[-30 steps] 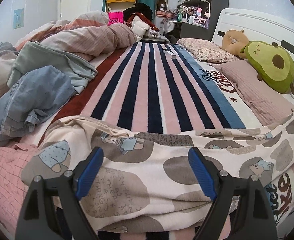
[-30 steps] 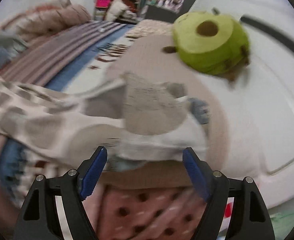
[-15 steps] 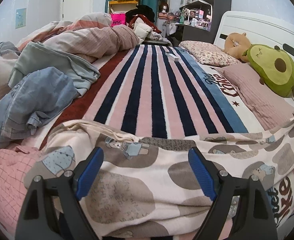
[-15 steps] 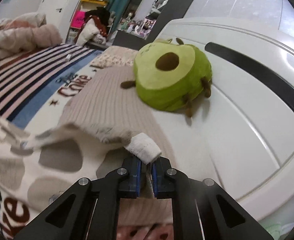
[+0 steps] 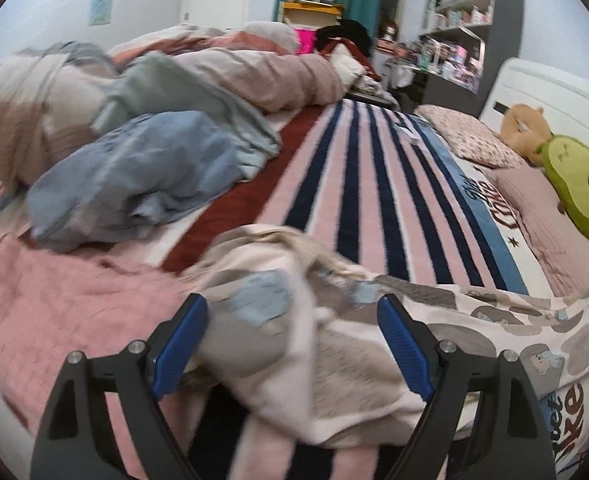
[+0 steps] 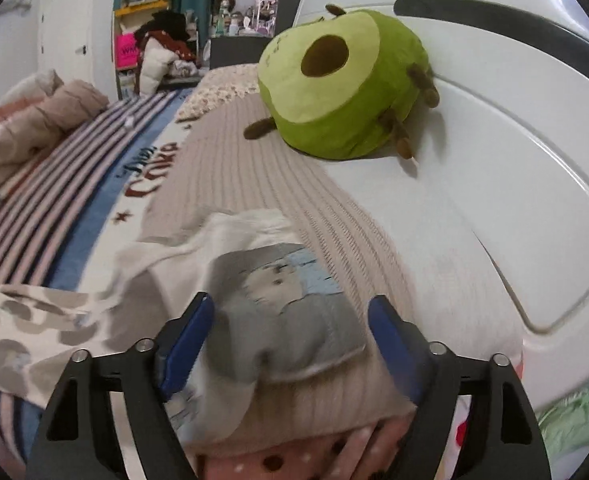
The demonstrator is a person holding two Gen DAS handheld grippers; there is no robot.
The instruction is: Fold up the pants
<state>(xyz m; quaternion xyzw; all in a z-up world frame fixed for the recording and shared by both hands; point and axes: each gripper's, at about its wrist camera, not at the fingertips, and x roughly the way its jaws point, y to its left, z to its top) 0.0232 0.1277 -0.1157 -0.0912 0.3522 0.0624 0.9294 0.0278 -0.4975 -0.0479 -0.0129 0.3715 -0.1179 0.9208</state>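
The cream pants (image 5: 334,320) with grey patches and bear prints lie stretched across the near end of the striped bed. My left gripper (image 5: 292,344) hangs open over their bunched left end, and cloth lies between its blue fingers (image 5: 178,348) without being pinched. In the right wrist view the pants' other end (image 6: 270,304) rests on a beige ribbed pillow (image 6: 254,184). My right gripper (image 6: 290,344) is there with its jaws opening, the cloth loose between them and not pressed.
A striped blanket (image 5: 358,200) covers the bed. Blue and grey-green clothes (image 5: 134,176) and a rumpled duvet (image 5: 254,68) pile up at the left. An avocado plush (image 6: 342,84) leans on the white headboard (image 6: 514,160). Shelves and a cluttered desk stand at the far end.
My right gripper was shut on the pants' hem half a second ago and has let go; the cloth has dropped onto the pillow. My left gripper swung left toward the pants' bunched end.
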